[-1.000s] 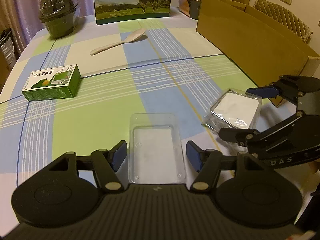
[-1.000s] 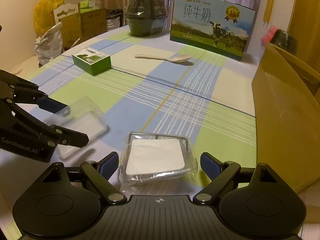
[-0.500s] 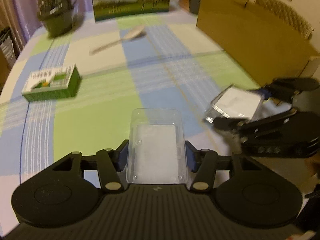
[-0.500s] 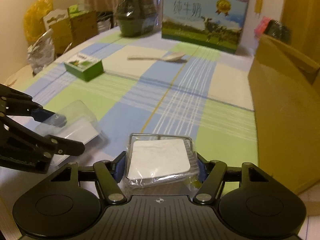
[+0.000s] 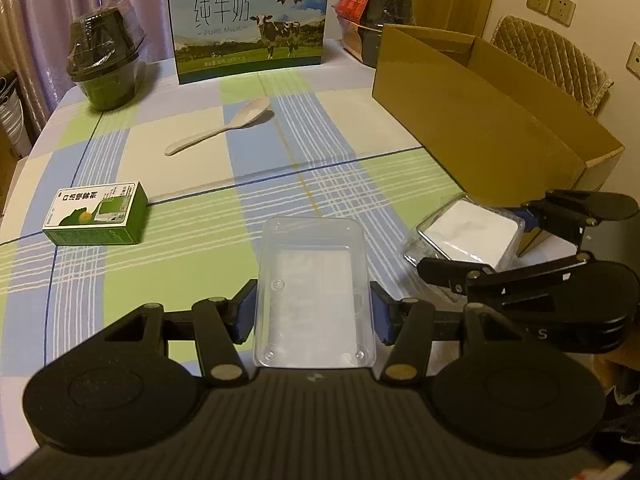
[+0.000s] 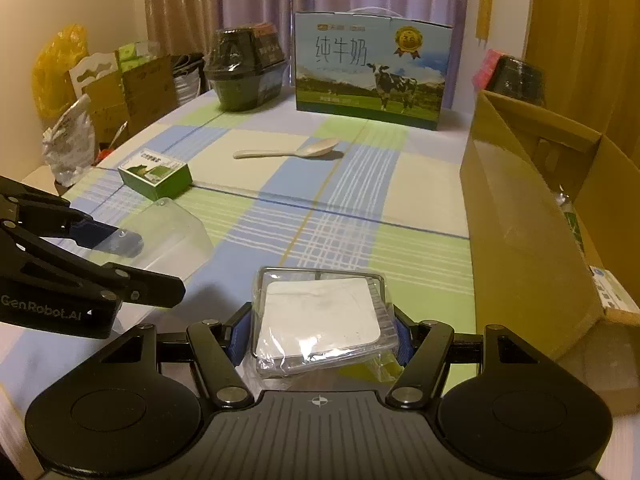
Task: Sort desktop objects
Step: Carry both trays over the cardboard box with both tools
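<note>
Two items are gripped near the front edge: the left gripper (image 5: 312,316) clamps the clear plastic tray (image 5: 314,292), the right gripper (image 6: 320,330) the wrapped white box (image 6: 320,320). The spoon (image 5: 218,127) and green carton (image 5: 98,214) lie unsorted; the cardboard box (image 6: 532,216) waits right.

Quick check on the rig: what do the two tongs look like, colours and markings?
Both are matte black linkage tongs with blue pads and brass-coloured pivot pins. The left tongs carry white "GenRobot.AI" lettering on the side. The right tongs have a ribbed black base. No cables visible.
</note>
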`<state>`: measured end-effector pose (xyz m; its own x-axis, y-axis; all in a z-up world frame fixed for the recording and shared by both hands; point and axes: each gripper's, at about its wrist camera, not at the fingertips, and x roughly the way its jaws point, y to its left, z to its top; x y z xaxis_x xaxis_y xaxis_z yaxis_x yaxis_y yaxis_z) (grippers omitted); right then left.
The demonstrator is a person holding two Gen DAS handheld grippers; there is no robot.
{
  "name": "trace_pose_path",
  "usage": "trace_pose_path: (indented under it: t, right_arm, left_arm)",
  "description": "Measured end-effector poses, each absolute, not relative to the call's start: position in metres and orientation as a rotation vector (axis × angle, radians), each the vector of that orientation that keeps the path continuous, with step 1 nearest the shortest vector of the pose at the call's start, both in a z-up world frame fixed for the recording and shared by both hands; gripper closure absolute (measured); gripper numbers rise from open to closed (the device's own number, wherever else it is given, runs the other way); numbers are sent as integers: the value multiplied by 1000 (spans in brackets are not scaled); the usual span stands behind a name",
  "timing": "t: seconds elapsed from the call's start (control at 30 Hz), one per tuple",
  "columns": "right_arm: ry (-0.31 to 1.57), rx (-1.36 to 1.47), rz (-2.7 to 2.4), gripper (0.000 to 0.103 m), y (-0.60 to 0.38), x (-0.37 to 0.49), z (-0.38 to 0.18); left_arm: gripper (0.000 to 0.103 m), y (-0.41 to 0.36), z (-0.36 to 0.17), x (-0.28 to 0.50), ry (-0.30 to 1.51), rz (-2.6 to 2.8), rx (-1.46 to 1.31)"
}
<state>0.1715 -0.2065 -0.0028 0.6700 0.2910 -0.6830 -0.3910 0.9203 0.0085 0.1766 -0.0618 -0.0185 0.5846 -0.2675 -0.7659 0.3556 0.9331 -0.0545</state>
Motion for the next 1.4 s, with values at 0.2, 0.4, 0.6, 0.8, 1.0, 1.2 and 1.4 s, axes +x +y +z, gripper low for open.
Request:
trace_pose_path:
  t: [0.2,0.4,0.6,0.8,1.0,1.2,1.4]
  right_arm:
    - [741,-108,376,39,-214,167,3]
    - [736,-95,373,39,-217,162,7]
    - [722,-85,368,39,-218,160,10]
    - [707,-74,363,39,-218,160,13]
    - [683,-57,354,39,-221,157,19]
    - [652,-56,334,39,-223,153,27]
    - [602,-71,305,39,-227,149,39]
  left_arm:
    - [52,-66,-15,175,877,-367,111]
    - [52,-70,-13,173,878,-370,112]
    - [52,-71,-11,174,870,-370,109]
    - [52,-73,-6,174,861,-373,104]
    - [52,-73,2,175,836,-379,84]
    - [52,-75,11,175,814,-388,66]
    - [52,-78,21,174,787,-394,54]
